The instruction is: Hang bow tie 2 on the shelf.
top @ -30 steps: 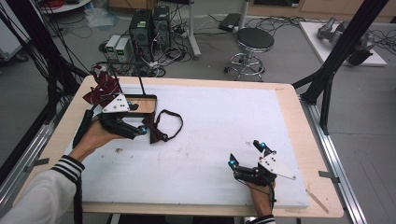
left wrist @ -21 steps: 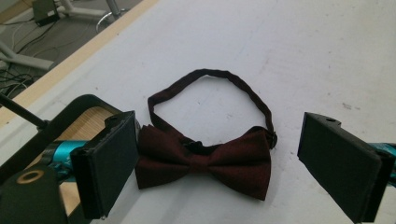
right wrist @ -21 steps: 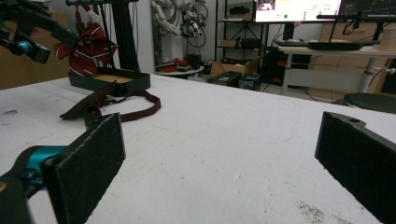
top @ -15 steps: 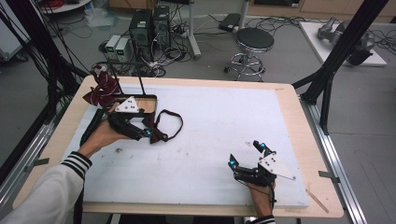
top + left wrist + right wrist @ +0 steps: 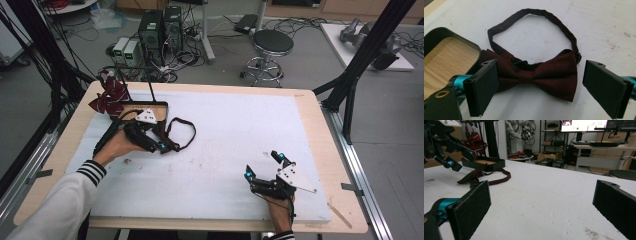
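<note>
Bow tie between wide-spread left hand-held gripper jaws

A black stool stands beyond the table.

The high view looks forward and down on the whole table. The left gripper view looks down, very near the bow tie. The right gripper view looks low across the table, with the same bow tie far at 10 o'clock.

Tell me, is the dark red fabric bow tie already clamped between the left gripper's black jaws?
No, the dark red bow tie lies flat on the white table, between the left gripper's open jaws.
</note>
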### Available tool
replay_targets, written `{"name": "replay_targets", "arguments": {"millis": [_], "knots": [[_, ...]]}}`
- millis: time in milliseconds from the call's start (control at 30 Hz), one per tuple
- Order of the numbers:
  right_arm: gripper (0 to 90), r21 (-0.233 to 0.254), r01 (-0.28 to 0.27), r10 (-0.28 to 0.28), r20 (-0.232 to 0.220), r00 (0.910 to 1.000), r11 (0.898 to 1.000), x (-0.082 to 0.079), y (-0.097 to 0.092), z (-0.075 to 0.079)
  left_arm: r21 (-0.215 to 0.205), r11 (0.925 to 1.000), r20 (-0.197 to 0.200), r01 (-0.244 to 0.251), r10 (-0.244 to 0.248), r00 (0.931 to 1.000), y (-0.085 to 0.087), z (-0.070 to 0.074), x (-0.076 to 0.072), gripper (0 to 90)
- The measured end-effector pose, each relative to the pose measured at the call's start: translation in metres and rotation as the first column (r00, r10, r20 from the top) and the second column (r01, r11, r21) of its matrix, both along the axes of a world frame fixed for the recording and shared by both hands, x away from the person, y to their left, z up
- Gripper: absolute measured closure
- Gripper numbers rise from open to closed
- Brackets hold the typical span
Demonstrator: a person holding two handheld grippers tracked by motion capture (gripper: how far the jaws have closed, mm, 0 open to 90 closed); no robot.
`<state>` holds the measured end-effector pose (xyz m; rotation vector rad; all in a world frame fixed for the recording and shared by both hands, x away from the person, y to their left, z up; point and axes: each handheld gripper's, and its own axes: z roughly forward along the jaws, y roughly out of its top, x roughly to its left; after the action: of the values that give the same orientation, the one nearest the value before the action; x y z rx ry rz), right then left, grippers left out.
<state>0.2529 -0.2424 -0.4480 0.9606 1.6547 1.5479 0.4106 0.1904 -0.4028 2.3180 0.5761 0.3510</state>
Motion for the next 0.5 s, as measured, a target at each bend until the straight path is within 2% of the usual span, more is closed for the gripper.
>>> {"name": "replay_targets", "arguments": {"millis": [100,233,500], "knots": [[0.8,0.003,0.002,-0.002,-0.003,1.0,1.0,0.0,0.0,0.0,-0.001,0.9999,0.0,0.012,-0.012,0.9999,-0.002,-0.002,0.0,14.8],[0.8,0.004,0.002,-0.002,-0.005,1.0,1.0,0.0,0.0,0.0,0.019,0.9986,-0.001,0.049,-0.049,0.9988,-0.006,-0.004,-0.001,15.1],[0.8,0.0,0.0,0.0,0.001,1.0,1.0,0.0,0.0,0.0,0.027,0.9934,-0.003,0.112,-0.112,0.9937,-0.013,-0.006,0.0,17.8]]}}
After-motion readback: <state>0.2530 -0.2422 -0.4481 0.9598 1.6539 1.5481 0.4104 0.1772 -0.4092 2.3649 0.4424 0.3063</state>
